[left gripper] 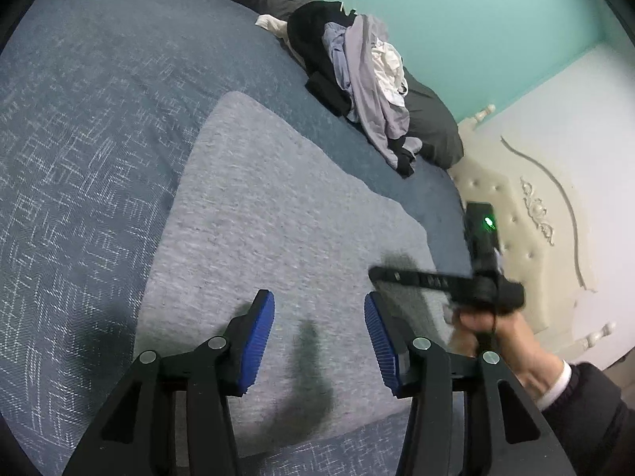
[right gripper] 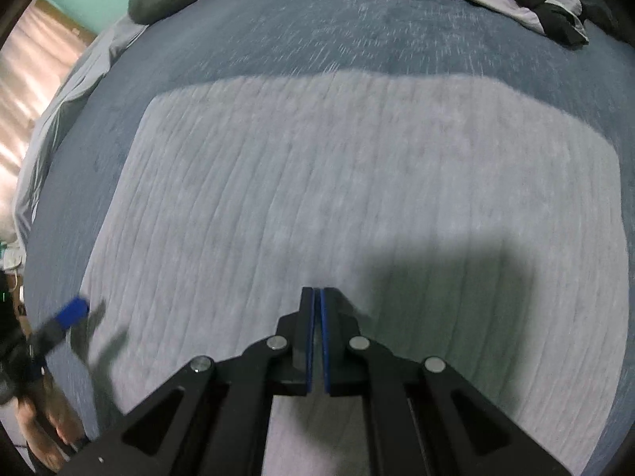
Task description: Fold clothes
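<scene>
A light grey garment [left gripper: 278, 214] lies flat as a folded rectangle on the blue bedspread [left gripper: 87, 127]. My left gripper [left gripper: 319, 313] hovers over its near part, open, with nothing between its blue pads [left gripper: 260, 333]. In the right wrist view the same grey garment [right gripper: 337, 182] fills the middle, and my right gripper [right gripper: 316, 297] is shut above it with nothing visible between the pads. The right gripper [left gripper: 375, 273] also shows blurred at the garment's right edge in the left wrist view, held by a hand [left gripper: 492, 329]. The left gripper's finger [right gripper: 71, 311] appears blurred at the left.
A pile of unfolded clothes [left gripper: 357, 79], black, lilac and white, lies at the far side of the bed against dark pillows [left gripper: 432, 119]. A cream tufted headboard [left gripper: 528, 238] and a teal wall [left gripper: 476, 20] stand to the right. The bed edge [right gripper: 47, 127] drops off left.
</scene>
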The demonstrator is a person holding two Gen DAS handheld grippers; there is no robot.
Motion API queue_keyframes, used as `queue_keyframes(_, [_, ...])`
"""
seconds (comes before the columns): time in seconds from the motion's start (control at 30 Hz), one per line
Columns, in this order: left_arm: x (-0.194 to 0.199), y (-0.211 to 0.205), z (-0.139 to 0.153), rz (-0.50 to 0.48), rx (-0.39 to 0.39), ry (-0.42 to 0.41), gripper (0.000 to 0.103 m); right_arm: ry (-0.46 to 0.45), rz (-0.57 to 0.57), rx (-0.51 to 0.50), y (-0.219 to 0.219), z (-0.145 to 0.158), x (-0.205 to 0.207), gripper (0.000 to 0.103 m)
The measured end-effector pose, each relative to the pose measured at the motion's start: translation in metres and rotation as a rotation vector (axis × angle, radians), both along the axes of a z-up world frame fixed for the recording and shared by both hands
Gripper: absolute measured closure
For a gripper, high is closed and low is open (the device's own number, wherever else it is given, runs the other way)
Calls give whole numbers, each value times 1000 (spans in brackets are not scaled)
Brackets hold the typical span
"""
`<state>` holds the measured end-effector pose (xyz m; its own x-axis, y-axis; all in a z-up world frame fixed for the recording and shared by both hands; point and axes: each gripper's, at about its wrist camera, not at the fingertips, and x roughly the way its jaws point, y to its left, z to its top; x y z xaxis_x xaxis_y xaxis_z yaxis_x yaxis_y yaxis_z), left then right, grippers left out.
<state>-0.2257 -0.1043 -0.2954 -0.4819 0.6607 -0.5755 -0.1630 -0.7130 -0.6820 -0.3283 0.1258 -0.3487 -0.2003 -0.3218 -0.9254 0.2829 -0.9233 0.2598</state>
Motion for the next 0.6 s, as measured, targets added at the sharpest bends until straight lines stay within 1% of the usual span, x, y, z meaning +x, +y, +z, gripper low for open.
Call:
queue_keyframes(0.07, [0, -2, -2, 2, 15, -7, 51, 1, -16, 2, -1, 1, -18, 100])
queue_keyframes(0.27, [-1, -3, -3, 4, 8, -1, 51, 30, -51, 21, -9, 5, -64, 100])
queue_keyframes(0.5, [-5, -3, -7, 2, 4, -5, 51, 42, -101, 25, -24, 2, -102, 100])
queue_keyframes(0.6, [-6, -5, -11, 6, 5, -8, 51, 44, -112, 20, -26, 2, -109, 100])
